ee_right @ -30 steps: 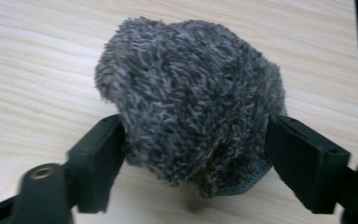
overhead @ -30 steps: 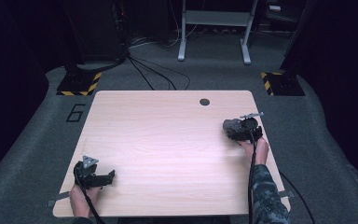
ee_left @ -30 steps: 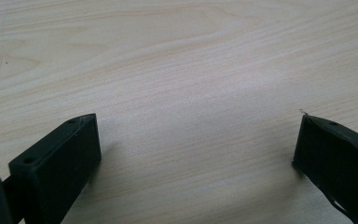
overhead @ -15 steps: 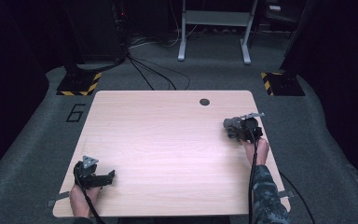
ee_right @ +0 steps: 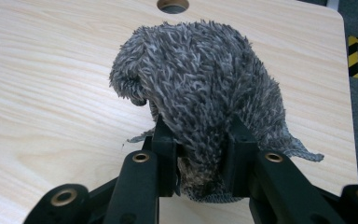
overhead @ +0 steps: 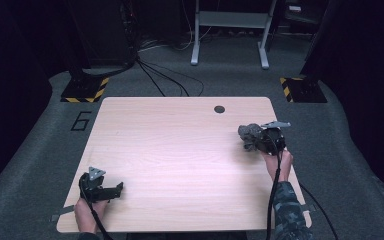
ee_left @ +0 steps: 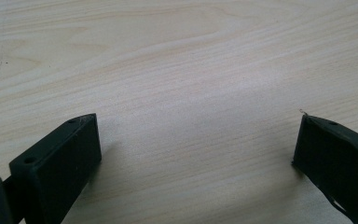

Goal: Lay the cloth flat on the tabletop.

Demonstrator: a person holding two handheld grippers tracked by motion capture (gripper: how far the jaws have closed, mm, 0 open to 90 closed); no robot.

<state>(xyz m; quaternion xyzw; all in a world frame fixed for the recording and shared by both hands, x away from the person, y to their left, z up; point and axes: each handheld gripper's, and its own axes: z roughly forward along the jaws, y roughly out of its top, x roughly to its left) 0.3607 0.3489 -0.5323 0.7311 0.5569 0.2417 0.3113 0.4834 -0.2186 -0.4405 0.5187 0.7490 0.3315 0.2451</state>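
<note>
The left gripper (overhead: 111, 189) is resting near the front-left corner of the table (overhead: 180, 150), its jaws standing wide apart over bare wood with nothing between them. Across at the right side, the right gripper (ee_right: 200, 154) is pinching a shaggy grey cloth (ee_right: 200, 79), its jaws having just been closing with a fold of that cloth caught between them. The cloth is bunching up above the pads and drooping over them, near the round hole (overhead: 219, 109) in the tabletop. It is looking soft, light and limp, likely to sag and trail; a pinch on a thick gathered fold seems safest, since a thin edge may be slipping free.
</note>
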